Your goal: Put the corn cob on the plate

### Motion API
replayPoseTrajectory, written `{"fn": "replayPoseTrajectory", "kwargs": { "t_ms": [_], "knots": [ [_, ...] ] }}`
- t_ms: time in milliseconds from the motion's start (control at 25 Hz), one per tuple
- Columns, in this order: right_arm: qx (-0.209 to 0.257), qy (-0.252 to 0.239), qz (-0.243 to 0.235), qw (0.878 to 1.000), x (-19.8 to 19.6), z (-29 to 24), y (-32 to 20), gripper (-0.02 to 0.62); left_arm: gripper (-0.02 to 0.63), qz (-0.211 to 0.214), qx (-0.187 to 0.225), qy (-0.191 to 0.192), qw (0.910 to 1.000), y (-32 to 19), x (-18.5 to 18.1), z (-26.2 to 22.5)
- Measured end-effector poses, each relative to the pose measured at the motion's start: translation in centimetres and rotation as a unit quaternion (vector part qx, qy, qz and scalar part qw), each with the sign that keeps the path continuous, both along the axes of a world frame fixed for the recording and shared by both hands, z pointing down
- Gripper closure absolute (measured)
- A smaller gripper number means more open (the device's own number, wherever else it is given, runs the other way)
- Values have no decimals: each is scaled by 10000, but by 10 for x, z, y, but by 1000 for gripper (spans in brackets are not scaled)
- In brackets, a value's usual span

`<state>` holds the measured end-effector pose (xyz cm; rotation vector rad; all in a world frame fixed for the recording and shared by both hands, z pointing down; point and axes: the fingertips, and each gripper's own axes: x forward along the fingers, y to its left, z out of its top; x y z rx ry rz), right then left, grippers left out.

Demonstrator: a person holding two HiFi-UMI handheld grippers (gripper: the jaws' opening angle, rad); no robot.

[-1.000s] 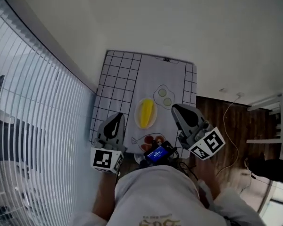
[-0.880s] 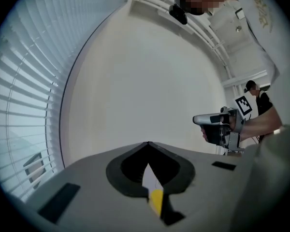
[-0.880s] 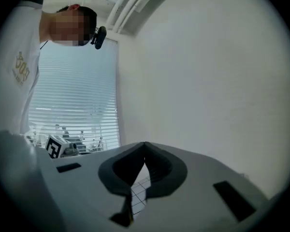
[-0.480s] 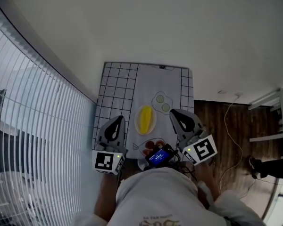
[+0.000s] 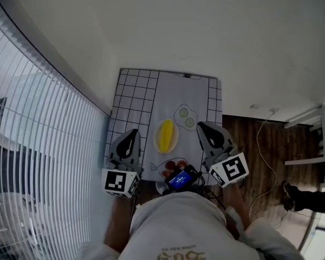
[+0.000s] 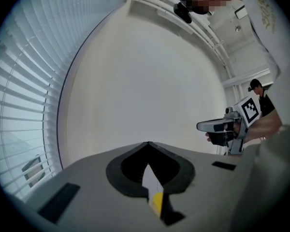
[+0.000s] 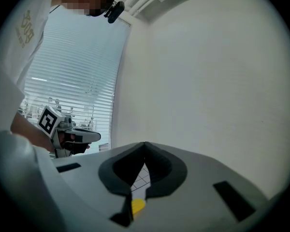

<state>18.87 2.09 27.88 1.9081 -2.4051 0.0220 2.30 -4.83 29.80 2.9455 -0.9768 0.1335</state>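
Note:
The yellow corn cob [image 5: 166,135] lies on a small white plate [image 5: 156,141] in the middle of the table's checked cloth [image 5: 134,96]. My left gripper [image 5: 132,134] hovers just left of the plate, shut and empty. My right gripper [image 5: 202,127] hovers just right of it, also shut with nothing held. In the left gripper view the jaws [image 6: 148,144] meet at a point, and a sliver of corn cob [image 6: 156,203] shows below them. The right gripper view shows the same closed jaws [image 7: 145,144] with the corn cob [image 7: 137,206] underneath.
Two pale green round pieces [image 5: 186,117] lie beyond the plate, and red pieces [image 5: 176,165] sit near the table's front edge. White blinds [image 5: 38,145] run along the left. A white wall stands behind the table, with wooden floor [image 5: 271,145] to the right.
The right gripper has rolled a little, so its marker cube sits at a different angle. The left gripper and the corn cob on the plate have stayed put.

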Motion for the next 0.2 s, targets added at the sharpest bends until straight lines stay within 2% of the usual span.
{"fn": "replayPoseTrajectory", "kwargs": {
  "t_ms": [200],
  "knots": [
    [184,-159,-240,9994,-3,-2,7,589,598,25,-9,15,10000,-2,4,7]
  ]
}}
